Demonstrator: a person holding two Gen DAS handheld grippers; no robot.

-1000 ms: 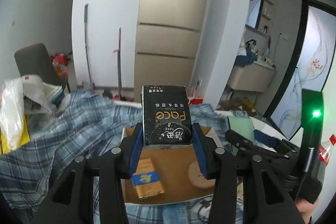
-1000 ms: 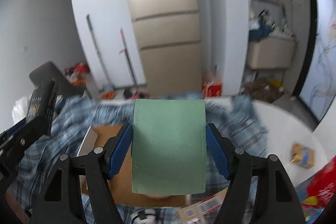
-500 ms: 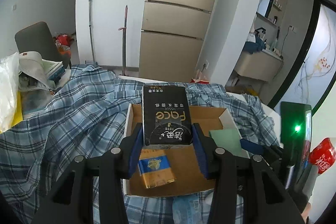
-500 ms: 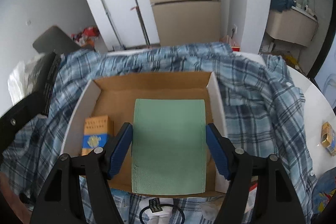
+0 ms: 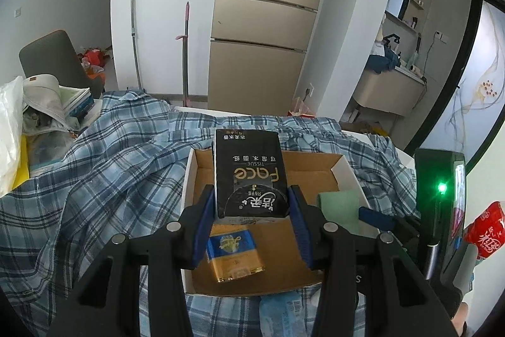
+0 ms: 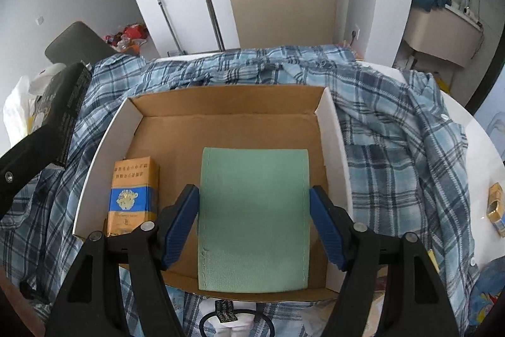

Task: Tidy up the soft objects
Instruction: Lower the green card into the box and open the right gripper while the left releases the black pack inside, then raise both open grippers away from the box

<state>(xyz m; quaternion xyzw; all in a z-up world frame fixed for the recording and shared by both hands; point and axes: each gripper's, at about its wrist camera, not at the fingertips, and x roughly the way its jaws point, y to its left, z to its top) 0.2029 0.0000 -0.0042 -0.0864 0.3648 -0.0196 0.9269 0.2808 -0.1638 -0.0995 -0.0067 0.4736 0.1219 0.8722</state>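
One orange pack point(image 6: 132, 195) already in box point(image 6: 331, 128), at 9 o'clock. Right gripper point(image 6: 254, 226) clamps green pack point(image 6: 254, 217) low over box floor (release looks near). Left gripper point(image 5: 251, 220) grips black tissue pack point(image 5: 249, 172) above box, unplaced.

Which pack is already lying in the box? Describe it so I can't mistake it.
Find the open brown cardboard box with white outer walls resting on the blue plaid shirt. Against its left wall lies a small rectangular orange-gold pack with a blue band. It is the only item there not held in jaws, unlike the green folded cloth and the black tissue pack.
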